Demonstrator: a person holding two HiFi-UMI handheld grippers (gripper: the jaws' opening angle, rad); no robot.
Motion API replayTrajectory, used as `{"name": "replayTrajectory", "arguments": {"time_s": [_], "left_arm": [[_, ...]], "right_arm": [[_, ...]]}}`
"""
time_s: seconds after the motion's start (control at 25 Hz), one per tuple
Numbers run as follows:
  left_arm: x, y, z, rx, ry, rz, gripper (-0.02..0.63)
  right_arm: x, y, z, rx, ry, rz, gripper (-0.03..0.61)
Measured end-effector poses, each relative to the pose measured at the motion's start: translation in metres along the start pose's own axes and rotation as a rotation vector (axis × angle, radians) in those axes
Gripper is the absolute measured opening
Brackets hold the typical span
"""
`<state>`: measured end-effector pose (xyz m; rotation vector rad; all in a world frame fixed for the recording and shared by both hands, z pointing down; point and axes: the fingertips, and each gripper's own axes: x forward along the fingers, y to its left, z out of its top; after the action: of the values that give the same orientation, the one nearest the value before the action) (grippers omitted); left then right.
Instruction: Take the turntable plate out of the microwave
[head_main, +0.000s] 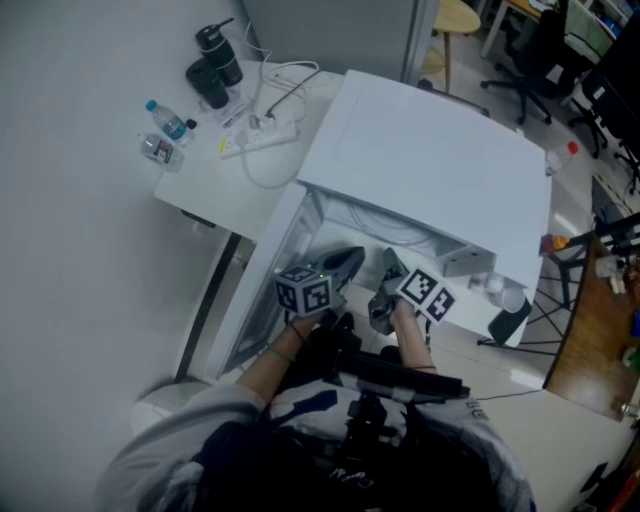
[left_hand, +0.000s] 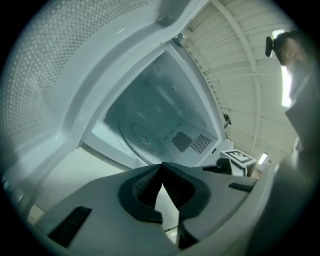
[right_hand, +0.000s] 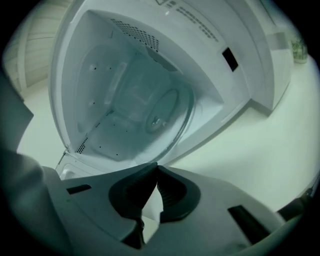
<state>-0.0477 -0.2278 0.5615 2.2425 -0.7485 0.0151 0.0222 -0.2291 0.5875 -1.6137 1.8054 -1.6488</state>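
The microwave (head_main: 430, 160) stands on a white table (head_main: 200, 190) and its door (left_hand: 45, 75) is already swung wide open, so the first part of the work is done. The turntable plate (left_hand: 145, 137) is still inside: it lies flat on the floor of the cooking chamber, about in the middle, and nothing touches it (the right gripper view shows it there too, round and clear (right_hand: 165, 112)).

The left gripper (left_hand: 161, 167) is closed, its jaws meet tip to tip, and there is nothing between them. The right gripper (right_hand: 157, 167) is closed in the same way and also empty. In the head view both are held side by side just in front of the open chamber, left gripper (head_main: 345, 265) and right gripper (head_main: 390, 265), and both point into it. Neither has gone inside yet.

So I judge the task to be at an early stage. What is left is the main part: to open the jaws, reach in to the rim of the plate, grip or lift it, and bring it out through the opening.
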Motion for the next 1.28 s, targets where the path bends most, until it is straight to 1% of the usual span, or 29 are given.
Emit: {"name": "replayTrajectory", "arguments": {"time_s": [0.16, 0.24, 0.28, 0.4, 0.44, 0.48, 0.56, 0.6, 0.72, 0.84, 0.92, 1.04, 1.2, 1.28], "left_arm": [[0.003, -0.003, -0.001, 0.006, 0.001, -0.014, 0.003], [0.004, -0.006, -0.001, 0.010, 0.006, -0.021, 0.003], [0.004, -0.006, -0.002, 0.013, 0.008, -0.022, 0.003], [0.003, -0.007, -0.004, 0.021, 0.016, -0.022, 0.003], [0.003, -0.007, -0.003, 0.022, 0.017, -0.020, 0.003], [0.002, -0.007, -0.003, 0.021, 0.015, -0.018, 0.003], [0.001, -0.007, -0.003, 0.015, 0.009, -0.019, 0.003], [0.001, -0.007, -0.002, 0.014, 0.008, -0.018, 0.003], [0.000, -0.005, -0.005, 0.020, 0.017, -0.011, 0.003], [-0.002, -0.005, -0.006, 0.017, 0.015, -0.013, 0.003], [-0.004, -0.004, -0.006, 0.011, 0.014, -0.008, 0.003], [-0.007, -0.001, -0.008, -0.002, 0.016, 0.000, 0.003], [-0.008, -0.004, -0.005, -0.011, 0.005, -0.007, 0.003], [-0.007, -0.002, -0.009, -0.025, 0.015, -0.005, 0.003]], "right_arm": [[0.008, -0.004, 0.003, 0.147, -0.005, 0.049, 0.019], [0.014, -0.004, 0.007, 0.187, -0.008, 0.053, 0.096], [0.017, -0.005, 0.010, 0.194, -0.010, 0.048, 0.121], [0.023, -0.009, 0.018, 0.238, -0.028, 0.024, 0.123], [0.023, -0.011, 0.019, 0.270, -0.038, 0.014, 0.116], [0.023, -0.014, 0.019, 0.302, -0.049, 0.005, 0.087], [0.021, -0.015, 0.019, 0.335, -0.073, -0.008, 0.079], [0.020, -0.015, 0.020, 0.336, -0.084, -0.013, 0.062], [0.014, -0.014, 0.022, 0.311, -0.121, -0.017, 0.049], [0.007, -0.010, 0.026, 0.248, -0.134, 0.007, 0.048], [0.002, -0.007, 0.029, 0.232, -0.139, 0.024, 0.044], [-0.006, -0.008, 0.028, 0.200, -0.140, 0.025, 0.043], [-0.020, -0.020, 0.007, 0.237, -0.106, 0.028, 0.038], [-0.025, -0.023, 0.000, 0.255, -0.093, 0.041, 0.037]]}}
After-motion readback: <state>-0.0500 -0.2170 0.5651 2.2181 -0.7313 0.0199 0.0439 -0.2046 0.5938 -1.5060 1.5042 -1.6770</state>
